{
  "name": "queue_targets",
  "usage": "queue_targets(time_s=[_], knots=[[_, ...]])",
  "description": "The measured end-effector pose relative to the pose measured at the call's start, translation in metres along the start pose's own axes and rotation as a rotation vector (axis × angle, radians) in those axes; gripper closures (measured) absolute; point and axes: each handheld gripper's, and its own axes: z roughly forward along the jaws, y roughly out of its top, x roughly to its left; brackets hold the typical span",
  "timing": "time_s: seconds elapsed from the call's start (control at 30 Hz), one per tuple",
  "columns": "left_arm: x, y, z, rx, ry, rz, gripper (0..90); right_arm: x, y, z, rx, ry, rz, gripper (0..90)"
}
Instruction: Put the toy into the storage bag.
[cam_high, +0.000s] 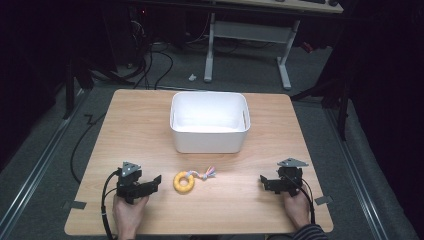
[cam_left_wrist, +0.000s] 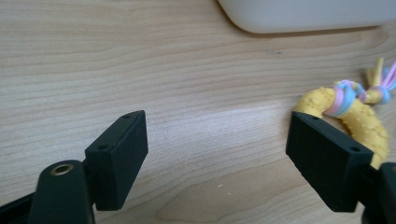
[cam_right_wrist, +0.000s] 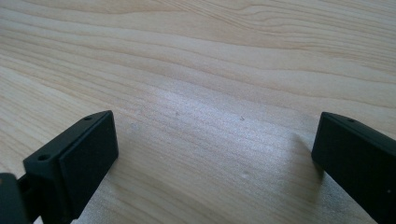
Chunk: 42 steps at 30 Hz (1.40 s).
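On the one wooden table (cam_high: 150, 120): one white bin (cam_high: 210, 122), one yellow ring toy (cam_high: 184, 182) with one knotted pastel rope tail (cam_high: 208, 173). Two handheld grippers: left gripper (cam_high: 156, 181), right gripper (cam_high: 263, 180), two black jaws each. Two hands. Beyond, on the floor: one white-legged desk frame (cam_high: 247, 35).

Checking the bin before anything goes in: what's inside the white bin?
In the high view the white bin shows a bare white floor and nothing lying in it. Its near wall hides the strip of floor just behind it.
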Motion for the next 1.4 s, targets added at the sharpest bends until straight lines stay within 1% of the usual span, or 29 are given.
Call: queue_targets(time_s=[0.03, 0.07, 0.13, 0.17, 0.2, 0.23, 0.27, 0.3, 0.37, 0.4, 0.43, 0.5, 0.53, 0.57, 0.6, 0.63, 0.67, 0.87, 0.97, 1.0, 1.07, 1.13, 1.17, 1.2, 1.23, 1.27, 1.3, 1.37, 1.4], knots=[[-0.001, 0.001, -0.002, 0.0, -0.005, 0.01, 22.3, 0.0, 0.0, 0.0, 0.0, 0.001, -0.002, 0.2], [-0.001, 0.001, -0.002, 0.0, -0.005, 0.01, 24.1, 0.0, 0.0, 0.0, 0.0, 0.002, -0.003, 0.2], [-0.005, 0.002, -0.007, -0.013, 0.007, 0.044, 25.6, 0.0, 0.0, 0.0, 0.001, 0.002, -0.004, 0.2], [-0.007, 0.003, -0.008, -0.012, 0.01, 0.053, 26.7, 0.0, 0.0, 0.0, 0.001, 0.002, -0.004, 0.2], [-0.01, 0.005, -0.009, -0.013, 0.004, 0.063, 27.1, 0.0, 0.0, 0.0, 0.0, 0.001, -0.004, 0.2], [-0.01, 0.005, -0.009, -0.013, 0.004, 0.063, 28.1, 0.0, 0.0, 0.0, 0.0, 0.001, -0.004, 0.2], [-0.012, 0.007, -0.01, -0.008, -0.007, 0.067, 28.1, 0.0, 0.0, 0.0, 0.0, 0.002, -0.005, 0.2], [-0.014, 0.009, -0.011, -0.002, -0.021, 0.071, 30.1, 0.0, 0.0, 0.0, 0.0, 0.002, -0.005, 0.2], [-0.016, 0.011, -0.011, 0.0, -0.029, 0.073, 30.8, 0.0, 0.0, 0.0, 0.0, 0.002, -0.005, 0.2], [-0.02, 0.014, -0.011, 0.002, -0.046, 0.084, 31.9, 0.0, 0.0, 0.0, 0.0, 0.002, -0.006, 0.3], [-0.022, 0.015, -0.011, 0.006, -0.053, 0.09, 33.2, 0.0, 0.0, 0.0, 0.0, 0.003, -0.006, 0.2], [-0.024, 0.016, -0.011, 0.008, -0.055, 0.095, 34.3, 0.0, 0.0, 0.0, 0.0, 0.002, -0.005, 0.2], [-0.028, 0.018, -0.01, 0.018, -0.061, 0.111, 34.5, 0.0, 0.0, 0.0, 0.0, 0.002, -0.005, 0.2], [-0.028, 0.018, -0.01, 0.018, -0.061, 0.111, 34.8, 0.0, 0.0, 0.0, 0.0, 0.002, -0.005, 0.2], [-0.032, 0.02, -0.009, 0.024, -0.066, 0.131, 35.0, 0.0, 0.0, 0.0, 0.0, 0.003, -0.006, 0.2], [-0.032, 0.02, -0.009, 0.024, -0.066, 0.131, 35.1, 0.0, 0.0, 0.0, 0.0, 0.003, -0.006, 0.2], [-0.037, 0.023, -0.007, 0.034, -0.064, 0.148, 35.1, 0.0, 0.0, 0.0, 0.0, 0.003, -0.006, 0.2], [-0.049, 0.028, 0.002, 0.063, -0.062, 0.187, 35.0, 0.0, 0.0, 0.0, -0.001, 0.004, -0.008, 0.3], [-0.053, 0.028, 0.005, 0.072, -0.064, 0.199, 35.2, 0.0, 0.0, 0.0, 0.0, 0.004, -0.007, 0.3], [-0.056, 0.029, 0.009, 0.086, -0.065, 0.211, 35.7, 0.0, 0.0, 0.0, 0.0, 0.004, -0.008, 0.3], [-0.057, 0.029, 0.01, 0.091, -0.064, 0.215, 37.1, 0.0, 0.0, 0.0, 0.0, 0.004, -0.008, 0.3], [-0.061, 0.03, 0.015, 0.108, -0.063, 0.231, 37.9, 0.0, 0.0, 0.0, 0.0, 0.004, -0.007, 0.3], [-0.061, 0.03, 0.015, 0.108, -0.063, 0.231, 38.3, 0.0, 0.0, 0.0, 0.0, 0.004, -0.007, 0.3], [-0.062, 0.032, 0.019, 0.115, -0.092, 0.211, 38.9, 0.0, 0.0, 0.0, 0.0, 0.004, -0.007, 0.3], [-0.062, 0.032, 0.019, 0.115, -0.092, 0.211, 39.3, 0.0, 0.0, 0.0, 0.0, 0.004, -0.007, 0.3], [-0.063, 0.033, 0.022, 0.124, -0.076, 0.218, 39.7, 0.0, 0.0, 0.0, 0.0, 0.004, -0.007, 0.3], [-0.064, 0.033, 0.023, 0.129, -0.071, 0.223, 40.4, 0.0, 0.0, 0.0, 0.0, 0.004, -0.007, 0.3], [-0.064, 0.034, 0.025, 0.135, -0.07, 0.227, 41.7, 0.0, 0.0, 0.0, 0.0, 0.004, -0.007, 0.3], [-0.066, 0.033, 0.029, 0.151, -0.067, 0.235, 42.5, 0.0, 0.0, 0.0, 0.0, 0.004, -0.007, 0.3]])
